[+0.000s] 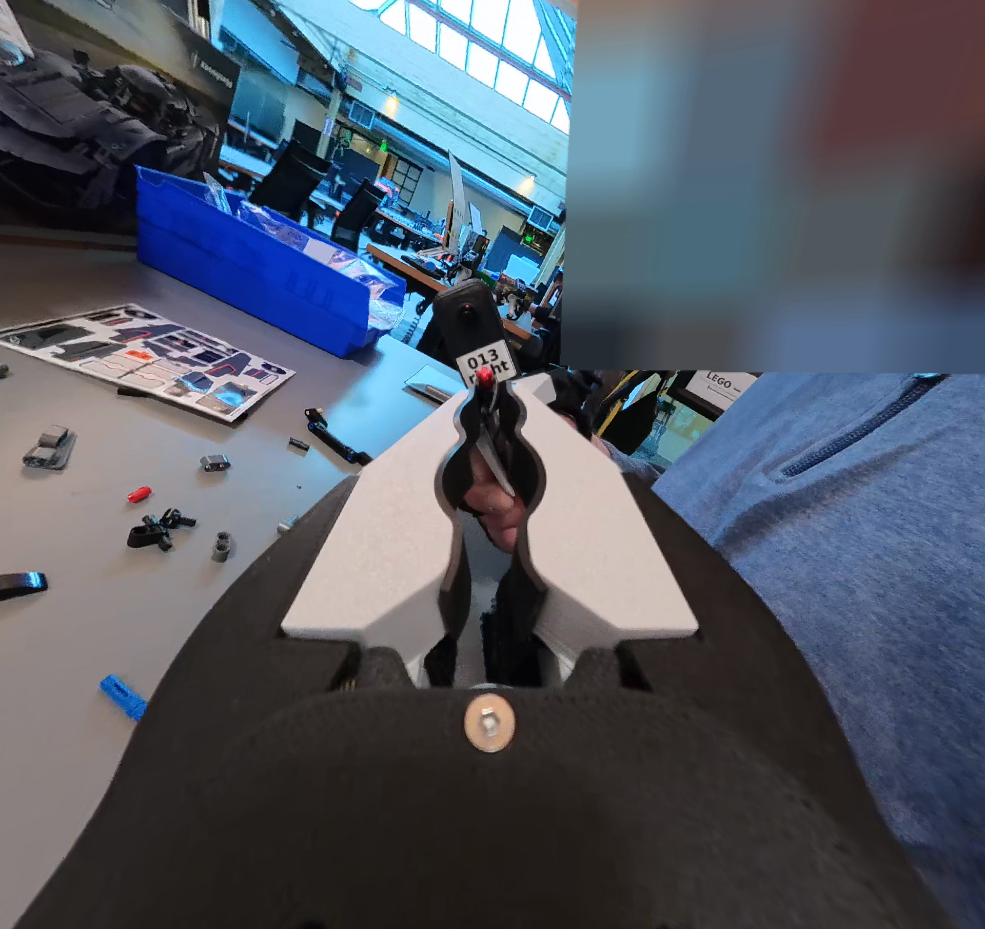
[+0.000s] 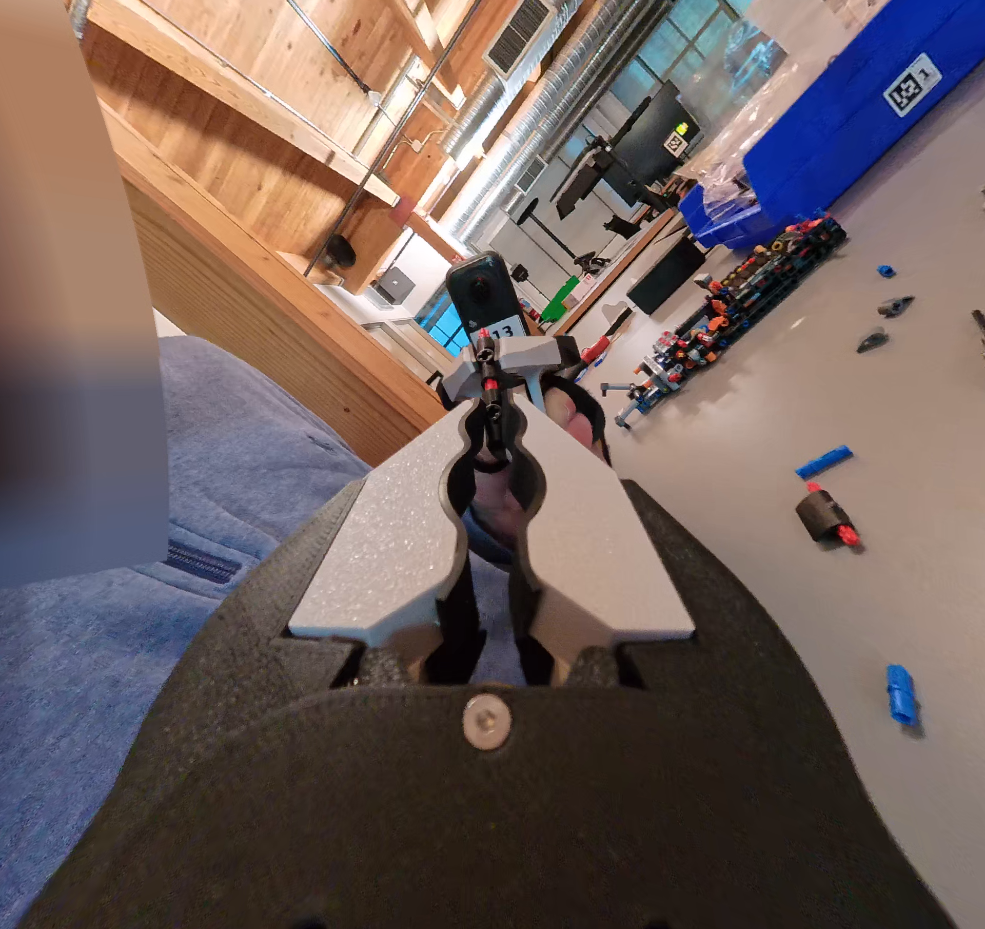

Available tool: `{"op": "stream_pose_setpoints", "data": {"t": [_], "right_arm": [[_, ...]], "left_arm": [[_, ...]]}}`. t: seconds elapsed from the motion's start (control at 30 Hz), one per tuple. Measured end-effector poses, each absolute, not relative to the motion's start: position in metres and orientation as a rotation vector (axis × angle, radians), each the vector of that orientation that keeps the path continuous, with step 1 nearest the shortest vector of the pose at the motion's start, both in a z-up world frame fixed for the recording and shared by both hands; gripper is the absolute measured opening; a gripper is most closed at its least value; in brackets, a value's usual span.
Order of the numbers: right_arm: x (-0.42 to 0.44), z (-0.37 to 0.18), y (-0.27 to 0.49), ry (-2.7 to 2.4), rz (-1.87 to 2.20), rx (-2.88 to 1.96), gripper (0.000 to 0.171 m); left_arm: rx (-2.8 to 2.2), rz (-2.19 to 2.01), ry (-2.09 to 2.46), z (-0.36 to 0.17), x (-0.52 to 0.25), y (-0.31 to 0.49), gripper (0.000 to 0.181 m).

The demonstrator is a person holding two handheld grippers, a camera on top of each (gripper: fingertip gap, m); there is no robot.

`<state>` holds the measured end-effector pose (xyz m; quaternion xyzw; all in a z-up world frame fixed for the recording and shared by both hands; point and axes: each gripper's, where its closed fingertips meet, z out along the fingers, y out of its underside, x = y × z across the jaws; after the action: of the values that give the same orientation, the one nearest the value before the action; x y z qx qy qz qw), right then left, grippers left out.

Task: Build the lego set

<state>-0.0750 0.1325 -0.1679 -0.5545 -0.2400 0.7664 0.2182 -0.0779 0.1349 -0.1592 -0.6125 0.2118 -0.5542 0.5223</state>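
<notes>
Both grippers pinch one black beam, long axis approx. upright btwn them.

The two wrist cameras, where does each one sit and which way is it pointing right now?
Left wrist view: on the left gripper, facing the right gripper across the grey table; a hand and blue sleeve show.
Right wrist view: on the right gripper, tilted, facing the left gripper and wooden ceiling; a blue sweater shows.
Shared: the black lego piece with red pins, held between both grippers, and the blue bin.
</notes>
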Motion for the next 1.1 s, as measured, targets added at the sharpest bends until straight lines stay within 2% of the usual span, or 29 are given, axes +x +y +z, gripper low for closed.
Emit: {"op": "stream_pose_setpoints", "data": {"t": [0.43, 0.5, 0.6, 0.83, 1.1], "right_arm": [[-0.077, -0.167, 0.136, -0.684, 2.108, -1.499, 0.004], [-0.077, -0.173, 0.142, -0.694, 2.071, -1.521, 0.023], [-0.071, -0.181, 0.151, -0.77, 1.892, -1.564, 0.034], [-0.067, -0.208, 0.142, -1.131, 1.452, -1.636, 0.017], [-0.068, -0.213, 0.129, -1.312, 1.291, -1.608, 0.021]], "left_arm": [[-1.48, -1.334, 0.511, -0.156, -0.079, 0.138, 0.005], [-1.51, -1.281, 0.527, -0.159, -0.078, 0.141, 0.005], [-1.584, -1.289, 0.538, -0.169, -0.082, 0.144, 0.005], [-1.842, -0.929, 0.89, -0.215, -0.075, 0.133, 0.005], [-1.972, -0.661, 1.122, -0.244, -0.065, 0.125, 0.006]]}}
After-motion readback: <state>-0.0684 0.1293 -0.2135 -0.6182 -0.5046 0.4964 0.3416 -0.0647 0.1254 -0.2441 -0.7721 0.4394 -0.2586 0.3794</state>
